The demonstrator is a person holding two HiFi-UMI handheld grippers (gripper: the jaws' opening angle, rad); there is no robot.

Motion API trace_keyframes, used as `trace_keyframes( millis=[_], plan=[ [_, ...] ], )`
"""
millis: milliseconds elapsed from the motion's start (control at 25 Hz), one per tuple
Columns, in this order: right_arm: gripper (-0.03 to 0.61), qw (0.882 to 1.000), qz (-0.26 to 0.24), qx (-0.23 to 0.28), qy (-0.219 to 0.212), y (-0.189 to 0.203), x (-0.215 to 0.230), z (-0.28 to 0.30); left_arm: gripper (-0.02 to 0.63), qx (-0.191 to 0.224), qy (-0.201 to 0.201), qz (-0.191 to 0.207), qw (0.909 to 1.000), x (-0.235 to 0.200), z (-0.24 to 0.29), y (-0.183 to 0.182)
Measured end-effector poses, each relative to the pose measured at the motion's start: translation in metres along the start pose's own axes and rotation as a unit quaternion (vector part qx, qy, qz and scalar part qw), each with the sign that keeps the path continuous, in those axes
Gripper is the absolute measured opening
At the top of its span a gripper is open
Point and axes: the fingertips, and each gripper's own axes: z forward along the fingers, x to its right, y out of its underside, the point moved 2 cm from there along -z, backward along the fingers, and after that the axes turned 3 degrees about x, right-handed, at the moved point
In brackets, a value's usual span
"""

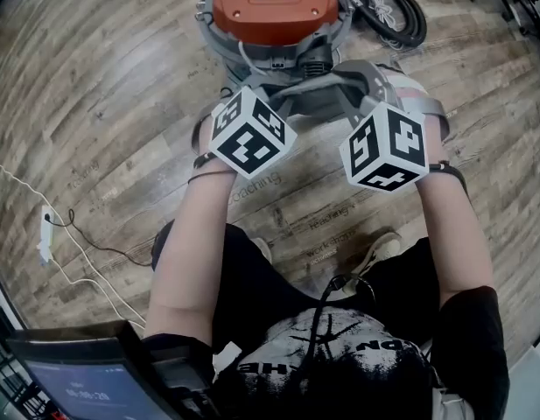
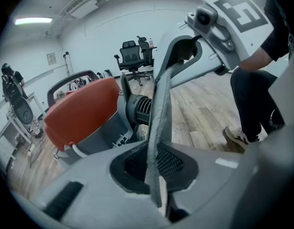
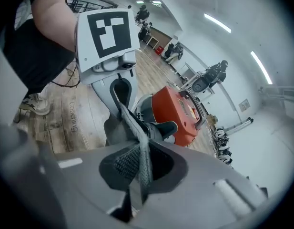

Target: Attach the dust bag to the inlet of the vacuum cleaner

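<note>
Both tongs are pressed shut on the grey fabric dust bag (image 1: pixel 326 90): the left gripper (image 2: pixel 156 175) pinches one edge, the right gripper (image 3: pixel 139 171) the other. The bag hangs stretched between them, just before the orange-lidded grey drum vacuum cleaner (image 1: pixel 274 7) and its black ribbed inlet (image 2: pixel 139 109), above the wooden plank floor (image 1: pixel 121 86).

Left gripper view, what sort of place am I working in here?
Probably an open office or lab-style workroom: black office chairs stand at the back, a strip light runs along the ceiling, and the wood-plank floor is wide and open.
</note>
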Motion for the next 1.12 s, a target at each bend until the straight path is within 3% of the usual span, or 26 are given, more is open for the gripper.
trace_keyframes(
  millis=[200, 400, 560, 800, 1000, 1120],
  plan=[
    [0.018, 0.999, 0.038, 0.018, 0.003, 0.021, -0.002, 0.002, 0.021, 0.030, -0.018, 0.002, 0.9994, -0.006, -0.005, -0.015],
    [0.017, 0.997, 0.076, 0.000, -0.025, 0.049, -0.015, 0.016, 0.023, 0.072, -0.045, 0.027, 0.9960, -0.006, -0.021, -0.046],
    [0.017, 0.995, 0.092, -0.004, -0.035, 0.055, -0.021, 0.024, 0.026, 0.080, -0.056, 0.044, 0.9943, -0.005, -0.021, -0.057],
    [0.015, 0.998, 0.057, 0.004, -0.004, 0.036, -0.005, 0.015, 0.023, 0.060, -0.020, -0.024, 0.9977, -0.007, -0.018, -0.030],
    [0.018, 1.000, 0.005, 0.012, 0.013, 0.008, 0.001, 0.007, 0.018, 0.003, 0.007, -0.020, 0.9998, 0.004, 0.008, 0.001],
    [0.018, 1.000, 0.000, 0.019, 0.015, 0.008, -0.002, 0.005, 0.018, 0.012, 0.013, -0.037, 0.9991, 0.000, 0.011, 0.001]
  ],
)
